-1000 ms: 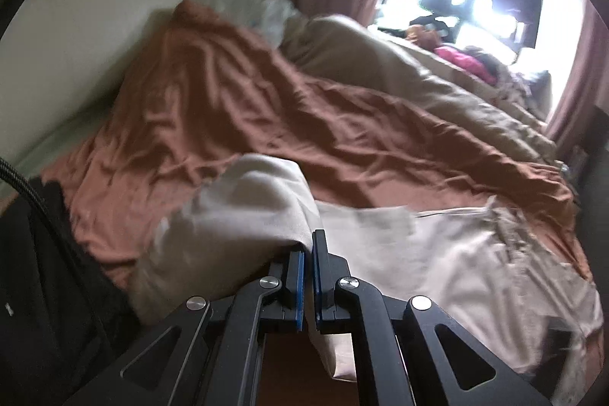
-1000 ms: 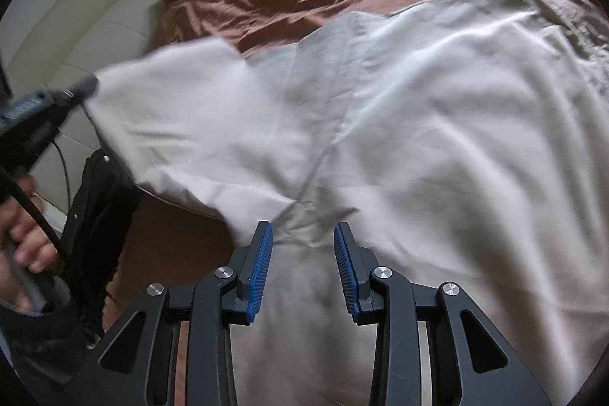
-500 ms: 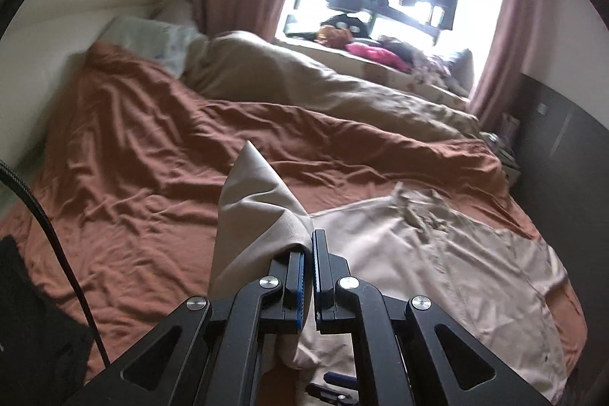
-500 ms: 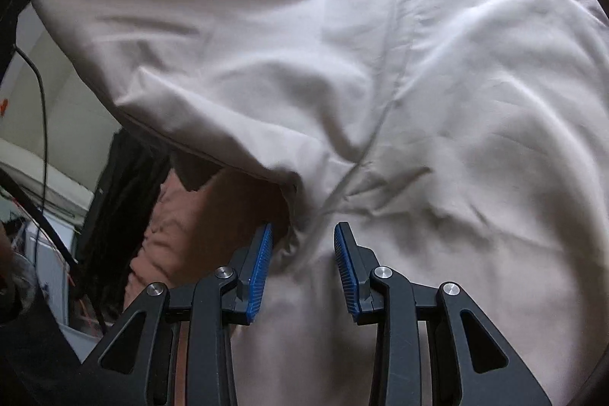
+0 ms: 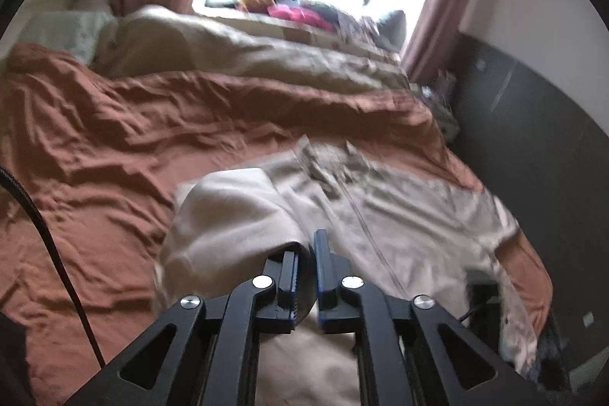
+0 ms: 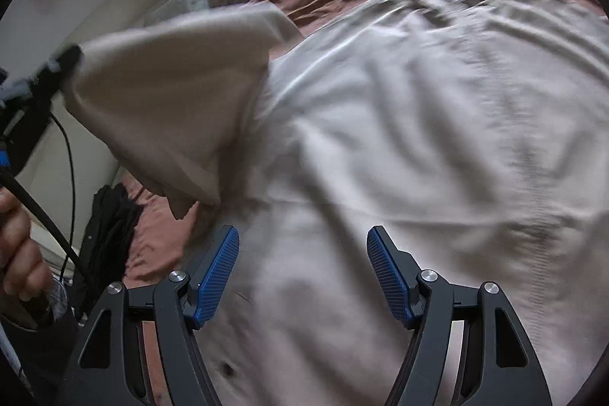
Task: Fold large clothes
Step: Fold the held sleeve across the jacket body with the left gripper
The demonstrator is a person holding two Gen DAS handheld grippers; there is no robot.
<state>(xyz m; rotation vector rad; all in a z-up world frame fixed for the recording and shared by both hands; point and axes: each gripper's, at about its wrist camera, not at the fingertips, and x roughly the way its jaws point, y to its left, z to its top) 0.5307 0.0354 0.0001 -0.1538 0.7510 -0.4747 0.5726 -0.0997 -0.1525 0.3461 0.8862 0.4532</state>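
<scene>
Since half a second ago, the sleeve [image 5: 236, 215], pinched in the closed left claw [image 5: 306, 265], has been carried over the shirt [image 6: 418, 139] (mid-fold); release is needed next, while the right claw [image 6: 302, 273] gapes empty.

The left gripper [image 5: 306, 265] is held with its jaws nearly closed, clamped on a fold of cloth [image 5: 236, 215] raised above the surface. The right gripper [image 6: 302, 273] is held with its jaws spread wide, nothing gripped between them. A bare hand [image 6: 17, 250] is seen at the left edge of the right wrist view, wrapped around a handle.
</scene>
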